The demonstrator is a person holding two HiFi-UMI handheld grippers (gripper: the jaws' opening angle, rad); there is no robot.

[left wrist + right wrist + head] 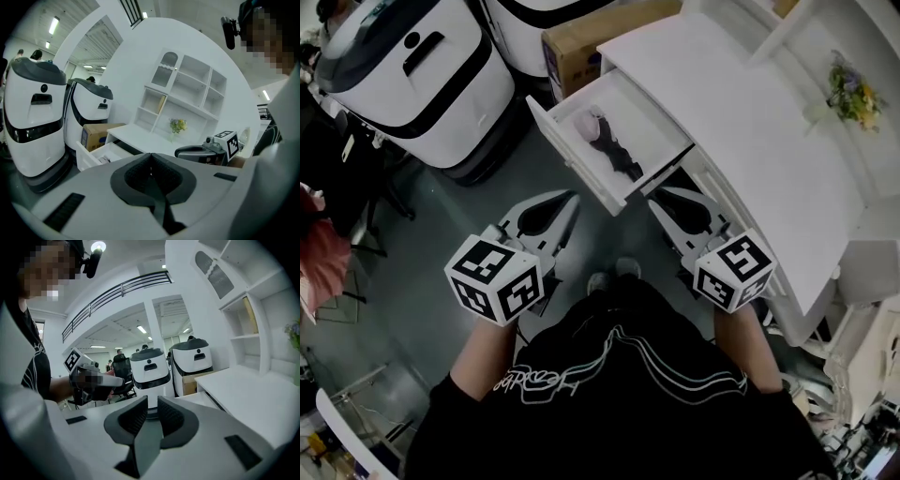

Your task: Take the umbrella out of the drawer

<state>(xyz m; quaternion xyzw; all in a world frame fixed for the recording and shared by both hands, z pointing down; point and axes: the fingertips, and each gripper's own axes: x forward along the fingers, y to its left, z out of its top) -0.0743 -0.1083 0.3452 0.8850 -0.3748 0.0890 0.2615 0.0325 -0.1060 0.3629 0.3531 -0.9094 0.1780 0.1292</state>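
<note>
The white drawer [581,164] of the desk stands pulled out. In it lies the umbrella [611,145], folded, pink at the far end and black toward me. My left gripper [571,200] hovers just short of the drawer's front, jaws together and empty. My right gripper [657,196] hangs beside the drawer's near right corner, also shut with nothing in it. In the left gripper view the pads [140,176] meet in front of the open drawer [96,153], with the right gripper [187,151] off to the side. The right gripper view shows its own shut jaws and the left gripper [117,379].
The white desk top [750,122] runs right of the drawer, with a shelf unit and a small bunch of flowers [853,89]. Two white robot bodies [412,66] and a cardboard box [581,42] stand beyond the drawer. My shoes [614,272] are on the grey floor.
</note>
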